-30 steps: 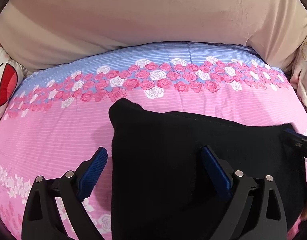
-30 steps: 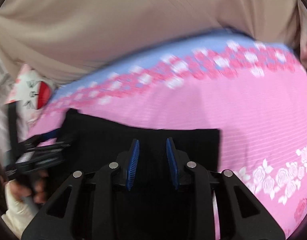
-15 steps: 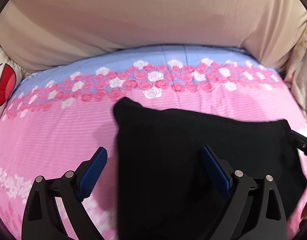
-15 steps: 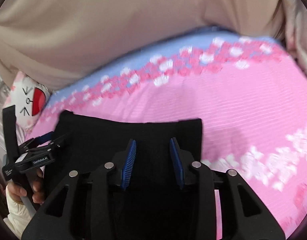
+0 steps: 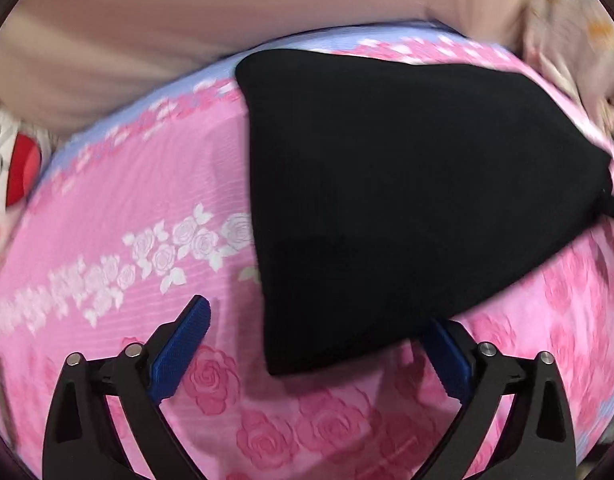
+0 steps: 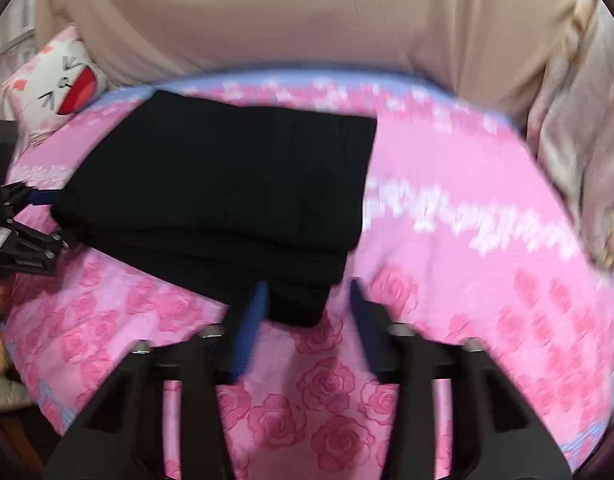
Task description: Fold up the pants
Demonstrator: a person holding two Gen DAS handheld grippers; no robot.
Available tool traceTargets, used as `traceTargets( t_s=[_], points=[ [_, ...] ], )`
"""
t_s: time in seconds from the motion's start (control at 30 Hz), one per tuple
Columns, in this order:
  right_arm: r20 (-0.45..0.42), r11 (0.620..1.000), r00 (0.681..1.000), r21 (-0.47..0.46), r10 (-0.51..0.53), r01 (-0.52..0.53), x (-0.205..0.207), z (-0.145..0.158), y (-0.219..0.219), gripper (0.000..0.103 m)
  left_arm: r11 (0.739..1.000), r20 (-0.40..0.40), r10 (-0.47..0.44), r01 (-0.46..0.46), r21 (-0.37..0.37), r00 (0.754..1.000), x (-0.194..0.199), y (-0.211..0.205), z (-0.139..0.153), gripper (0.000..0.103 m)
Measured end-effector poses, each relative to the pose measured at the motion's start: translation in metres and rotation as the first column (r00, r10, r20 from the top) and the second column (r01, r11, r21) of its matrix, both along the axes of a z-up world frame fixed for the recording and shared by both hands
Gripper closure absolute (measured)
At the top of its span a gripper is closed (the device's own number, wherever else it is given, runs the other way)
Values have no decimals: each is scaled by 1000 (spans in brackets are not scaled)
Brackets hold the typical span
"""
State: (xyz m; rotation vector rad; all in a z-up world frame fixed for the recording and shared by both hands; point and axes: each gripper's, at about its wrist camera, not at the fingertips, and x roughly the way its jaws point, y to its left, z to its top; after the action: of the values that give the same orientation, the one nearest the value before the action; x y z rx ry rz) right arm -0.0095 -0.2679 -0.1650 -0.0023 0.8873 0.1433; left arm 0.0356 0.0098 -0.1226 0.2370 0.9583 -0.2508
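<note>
The black pants (image 5: pixel 407 200) lie folded into a compact stack on the pink rose-print bedspread (image 5: pixel 147 208). In the right wrist view the pants (image 6: pixel 227 192) show layered folded edges toward me. My left gripper (image 5: pixel 319 344) is open and empty, its blue pads just short of the pants' near corner. My right gripper (image 6: pixel 307 312) is open, its fingers either side of the stack's near corner without gripping it. The left gripper also shows in the right wrist view (image 6: pixel 27 232) at the stack's left edge.
A beige padded headboard (image 6: pixel 307 12) runs along the far side of the bed. A white cushion with a cartoon face (image 6: pixel 63 84) sits at the far left. A pale crumpled blanket (image 6: pixel 579 132) lies at the right edge.
Both grippers have pulled back toward me, away from the pants. The right gripper's jaws have opened wider. The folded pants now lie farther ahead of both grippers.
</note>
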Motion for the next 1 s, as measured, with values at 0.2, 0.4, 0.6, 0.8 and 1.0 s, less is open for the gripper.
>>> traceTargets(
  t_s=[0.2,0.4,0.6,0.8,1.0],
  points=[
    [9,973,1000,229,-27,24,-22,20,-35,28,963,-121,-2,-31,-269,993,-3,47,32,7],
    [-64,781,998,622,-8,46,4,17,-82,5,872,-301,-2,-146,-468,954,43,70,33,6],
    [-194,657,977,749,91,87,47,-11,-101,6,875,-461,-115,-129,-466,880,95,48,12,6],
    [-228,624,950,780,212,48,99,-11,-87,5,863,-524,-220,-87,-498,823,131,18,9,6],
    [-262,711,930,704,258,1,134,-6,-44,6,897,-557,-238,-41,-441,796,132,-12,9,6]
  ],
)
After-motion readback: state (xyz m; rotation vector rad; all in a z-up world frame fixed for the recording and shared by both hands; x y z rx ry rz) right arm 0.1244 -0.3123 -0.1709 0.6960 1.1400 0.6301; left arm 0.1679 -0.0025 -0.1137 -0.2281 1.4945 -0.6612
